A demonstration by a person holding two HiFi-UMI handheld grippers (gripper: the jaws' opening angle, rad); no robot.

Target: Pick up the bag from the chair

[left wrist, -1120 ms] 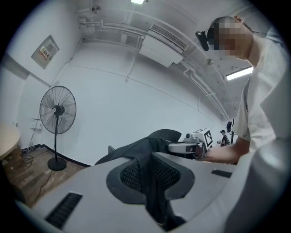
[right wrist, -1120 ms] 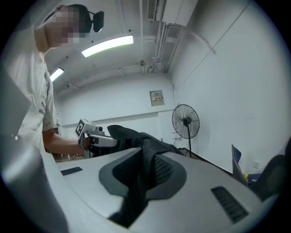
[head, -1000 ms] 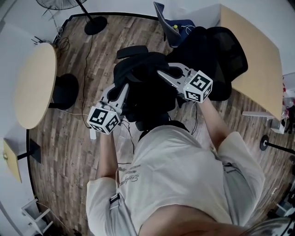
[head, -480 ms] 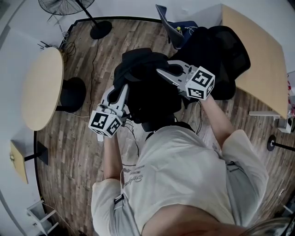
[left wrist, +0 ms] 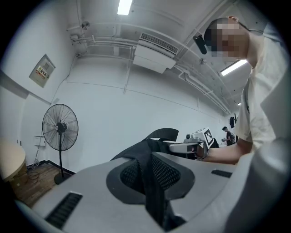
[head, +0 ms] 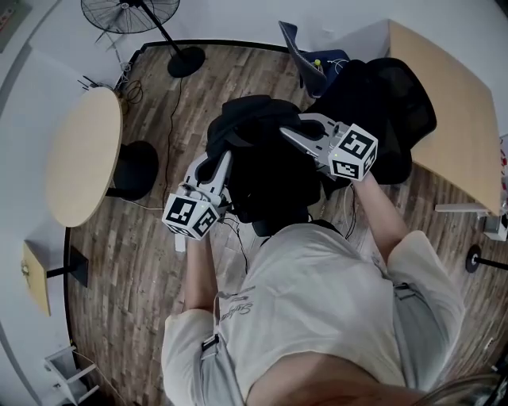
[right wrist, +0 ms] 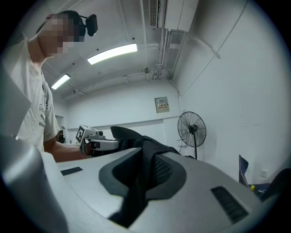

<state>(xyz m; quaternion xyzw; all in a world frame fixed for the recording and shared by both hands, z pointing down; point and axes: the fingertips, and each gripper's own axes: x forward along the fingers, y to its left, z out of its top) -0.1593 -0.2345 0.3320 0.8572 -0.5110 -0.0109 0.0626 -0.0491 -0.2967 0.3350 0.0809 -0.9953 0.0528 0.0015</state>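
your left gripper and right gripper each pinch a black strap tight. the bag hangs between them, just beside the chair (apparently clear of the seat). pickup looks essentially done, so just carry it away.

Head view: bag black against black chair; boundary between them not resolvable. Bag's near edge hidden behind person's shoulder. Fan head cut by top edge; desk cut at right. Left gripper view: strap lower end lost at bottom edge. Wall notice print too small to read.
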